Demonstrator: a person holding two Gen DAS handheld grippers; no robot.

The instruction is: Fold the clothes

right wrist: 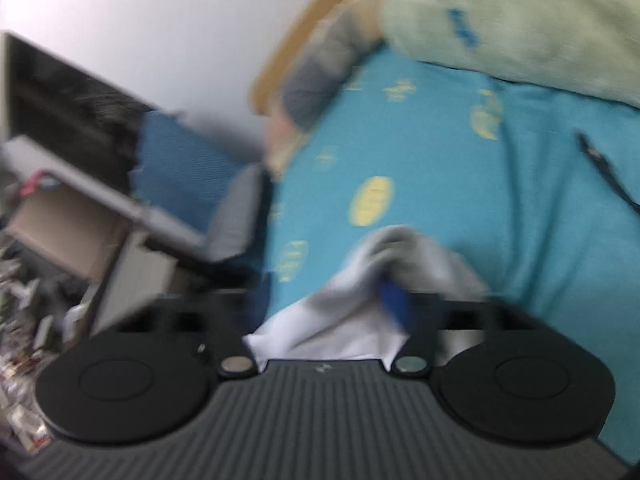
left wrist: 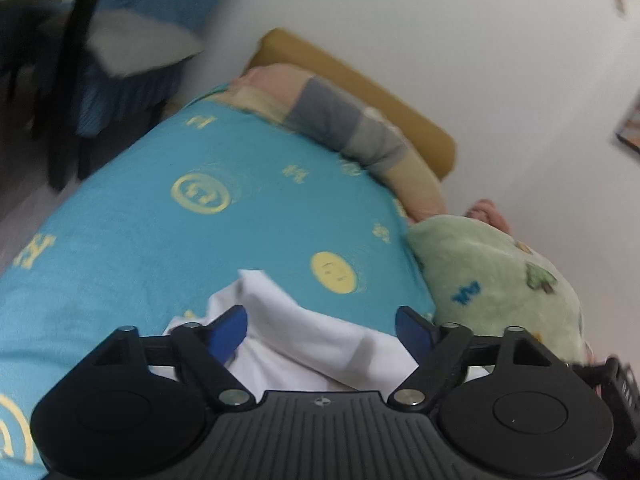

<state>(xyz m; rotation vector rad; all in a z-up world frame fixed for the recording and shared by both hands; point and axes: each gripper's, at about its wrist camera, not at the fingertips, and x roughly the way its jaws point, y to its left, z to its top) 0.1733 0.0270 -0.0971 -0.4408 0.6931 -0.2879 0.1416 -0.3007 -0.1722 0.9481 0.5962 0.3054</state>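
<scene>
A white garment (left wrist: 312, 340) lies crumpled on the turquoise bedsheet (left wrist: 160, 240) with yellow prints. My left gripper (left wrist: 322, 330) is open just above it; the blue pads (left wrist: 230, 332) stand wide apart on either side of the cloth and do not press on it. The right wrist view is blurred. There my right gripper (right wrist: 326, 302) is open too, with a bunched part of the white garment (right wrist: 340, 320) loose between its blue pads (right wrist: 394, 304), over the same bedsheet (right wrist: 440, 160).
A green fleece blanket (left wrist: 500, 280) is heaped at the right of the bed, and a striped pillow (left wrist: 340, 120) lies against the ochre headboard (left wrist: 360, 80). A black strap (right wrist: 608, 176) lies on the sheet. A desk with clutter (right wrist: 80, 200) stands beside the bed.
</scene>
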